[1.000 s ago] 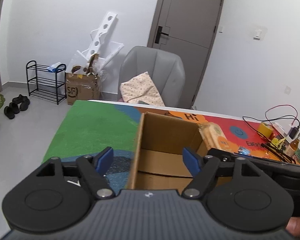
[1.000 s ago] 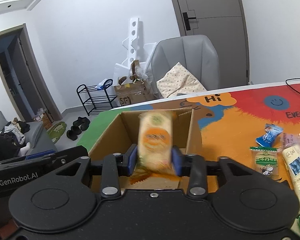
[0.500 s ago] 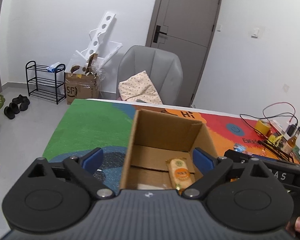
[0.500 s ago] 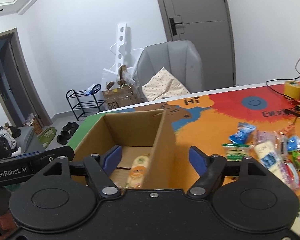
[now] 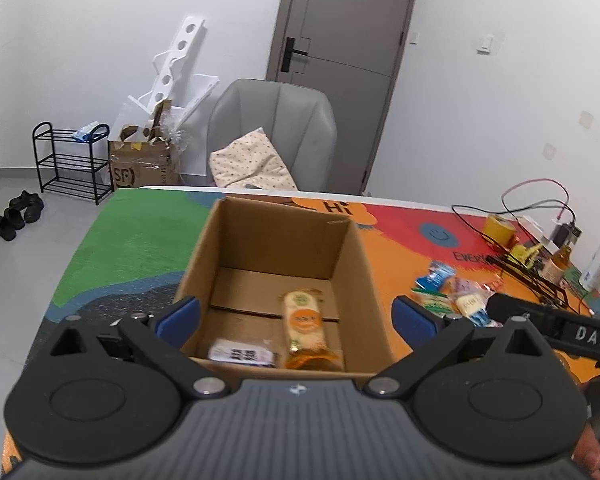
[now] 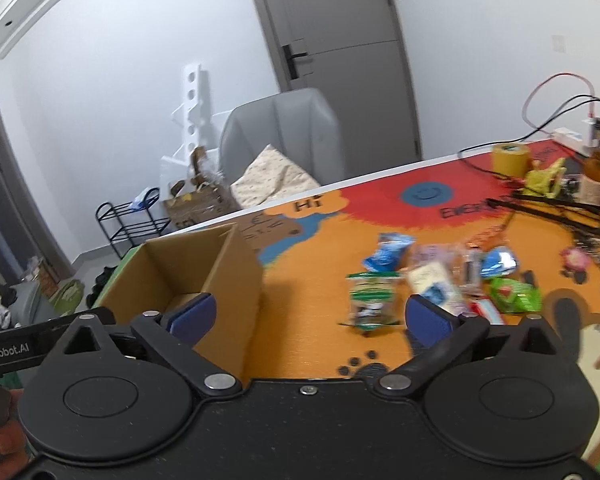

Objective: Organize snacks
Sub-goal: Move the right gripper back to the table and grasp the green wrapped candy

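An open cardboard box stands on the colourful table mat; it also shows in the right wrist view. Inside it lie an orange-labelled cracker pack and a small white-and-purple packet. My left gripper is open and empty, its jaws straddling the box's near end from above. My right gripper is open and empty, just right of the box. A pile of snack packets lies on the mat ahead of it, with a green-topped packet nearest; the pile also shows in the left wrist view.
A yellow tape roll, a brown bottle, cables and a black stand crowd the far right of the table. A grey chair with a cushion stands behind the table. A shoe rack stands on the floor at left.
My right gripper opened and dropped the cracker pack into the box, then swung right toward the snack pile. My left gripper opened wider and the box now sits between its jaws.
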`<state>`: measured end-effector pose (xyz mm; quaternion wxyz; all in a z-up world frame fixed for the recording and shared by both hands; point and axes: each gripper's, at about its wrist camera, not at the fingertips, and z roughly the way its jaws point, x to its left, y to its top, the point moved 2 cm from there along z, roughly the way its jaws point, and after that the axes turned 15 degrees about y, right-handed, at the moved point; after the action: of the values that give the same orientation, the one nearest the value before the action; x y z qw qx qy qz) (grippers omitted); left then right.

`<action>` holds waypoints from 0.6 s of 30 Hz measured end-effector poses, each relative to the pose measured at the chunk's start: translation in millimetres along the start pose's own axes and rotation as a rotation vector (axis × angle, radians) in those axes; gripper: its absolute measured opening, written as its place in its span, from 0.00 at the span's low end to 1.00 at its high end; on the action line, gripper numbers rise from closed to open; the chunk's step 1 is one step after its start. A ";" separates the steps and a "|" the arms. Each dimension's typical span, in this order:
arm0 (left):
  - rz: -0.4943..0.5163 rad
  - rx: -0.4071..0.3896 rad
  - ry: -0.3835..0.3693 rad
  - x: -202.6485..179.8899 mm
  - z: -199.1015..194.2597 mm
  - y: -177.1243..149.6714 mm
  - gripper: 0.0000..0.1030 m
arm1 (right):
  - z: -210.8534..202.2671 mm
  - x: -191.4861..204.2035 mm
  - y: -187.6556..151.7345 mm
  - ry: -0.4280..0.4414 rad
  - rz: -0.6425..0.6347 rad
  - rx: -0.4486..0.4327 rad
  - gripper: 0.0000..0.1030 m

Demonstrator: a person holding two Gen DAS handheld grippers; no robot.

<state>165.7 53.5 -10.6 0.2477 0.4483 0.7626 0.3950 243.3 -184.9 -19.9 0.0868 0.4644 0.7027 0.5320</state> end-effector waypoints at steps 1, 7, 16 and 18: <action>0.006 -0.002 -0.007 -3.6 -1.6 -0.9 0.99 | -4.2 -3.7 0.1 -0.010 0.000 -0.003 1.00; 0.030 0.005 -0.056 -27.6 -8.5 -7.0 0.99 | -27.6 -31.0 -3.8 -0.063 0.034 -0.019 1.00; 0.086 0.005 -0.113 -67.3 -14.9 -16.3 0.99 | -51.3 -68.7 -14.3 -0.123 0.078 -0.038 1.00; 0.096 0.010 -0.125 -75.4 -14.8 -18.1 0.99 | -55.3 -77.1 -16.5 -0.130 0.092 -0.041 1.00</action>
<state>181.8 -23.6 -15.5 0.2732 0.5093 0.7255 0.3737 242.6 -279.3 -39.0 0.1175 0.5279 0.6623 0.5185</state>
